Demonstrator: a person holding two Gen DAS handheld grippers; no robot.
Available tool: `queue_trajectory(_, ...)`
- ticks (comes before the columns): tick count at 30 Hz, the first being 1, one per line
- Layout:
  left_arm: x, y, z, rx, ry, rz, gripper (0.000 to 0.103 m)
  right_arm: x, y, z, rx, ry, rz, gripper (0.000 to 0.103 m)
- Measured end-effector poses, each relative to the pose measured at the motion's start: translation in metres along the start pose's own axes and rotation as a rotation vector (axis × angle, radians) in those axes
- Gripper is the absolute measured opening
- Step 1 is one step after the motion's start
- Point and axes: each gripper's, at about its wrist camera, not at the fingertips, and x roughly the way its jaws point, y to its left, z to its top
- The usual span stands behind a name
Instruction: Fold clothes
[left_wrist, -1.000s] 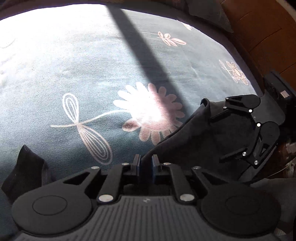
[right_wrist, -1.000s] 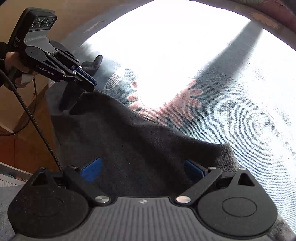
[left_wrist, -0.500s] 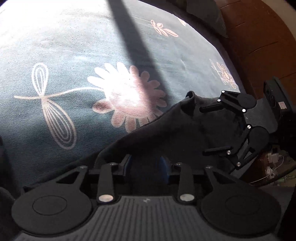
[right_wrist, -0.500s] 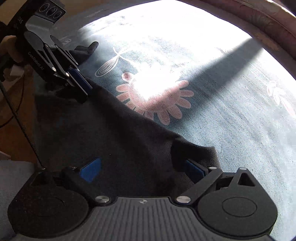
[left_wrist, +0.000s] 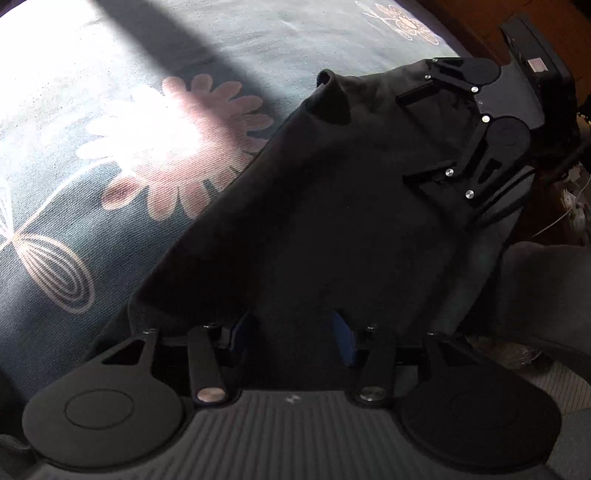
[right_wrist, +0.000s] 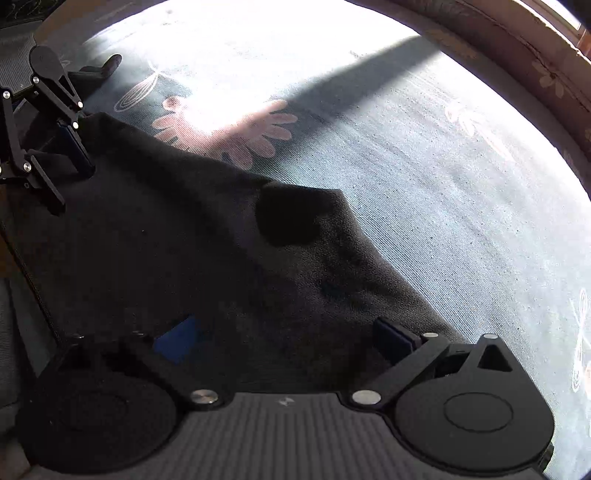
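Observation:
A black garment lies spread on a blue-grey bedcover, one corner folded over in a small hump. My left gripper is low over the garment's near edge. Its jaws are opening, and the blue pads stand apart without pressing the cloth under them. The right wrist view shows that gripper at the far left over the same garment. My right gripper is wide open above the cloth, its pads clear of it. In the left wrist view it hangs over the garment's far corner.
The bedcover carries a large pink flower in a bright sun patch, crossed by a dark shadow band. A brown padded rim borders the bed at upper right. Grey cloth lies by the bed's edge, wood beyond it.
The left gripper, shut on the garment's edge a second ago, has opened and let it go. Both grippers have come down closer to the cloth, which now lies flatter.

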Motion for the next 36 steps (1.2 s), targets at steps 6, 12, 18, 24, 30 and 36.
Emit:
queue_trajectory(6,-0.004,0.006,0.012,-0.004,-0.006,-0.069,0.051,0.007,-0.009,-0.018,0.139,-0.030,-0.012,0.103)
queue_trajectory(12,0.003,0.018,0.013,-0.013,0.014,-0.142,0.055,0.007,-0.006,-0.029,0.259,-0.104,-0.053,0.103)
queue_trajectory(18,0.004,0.020,0.010,-0.023,-0.017,-0.144,0.058,0.005,0.003,-0.044,0.329,-0.210,-0.100,0.103)
queue_trajectory(24,-0.006,-0.009,0.000,-0.008,-0.067,-0.087,0.057,-0.008,0.005,-0.053,0.339,-0.232,-0.119,0.103)
queue_trajectory(30,0.011,-0.012,-0.012,-0.030,-0.066,-0.051,0.059,-0.013,-0.014,-0.088,0.457,-0.186,-0.148,0.103)
queue_trajectory(36,0.015,-0.027,-0.016,0.059,-0.080,-0.007,0.063,-0.008,-0.017,-0.093,0.497,-0.201,-0.139,0.103)
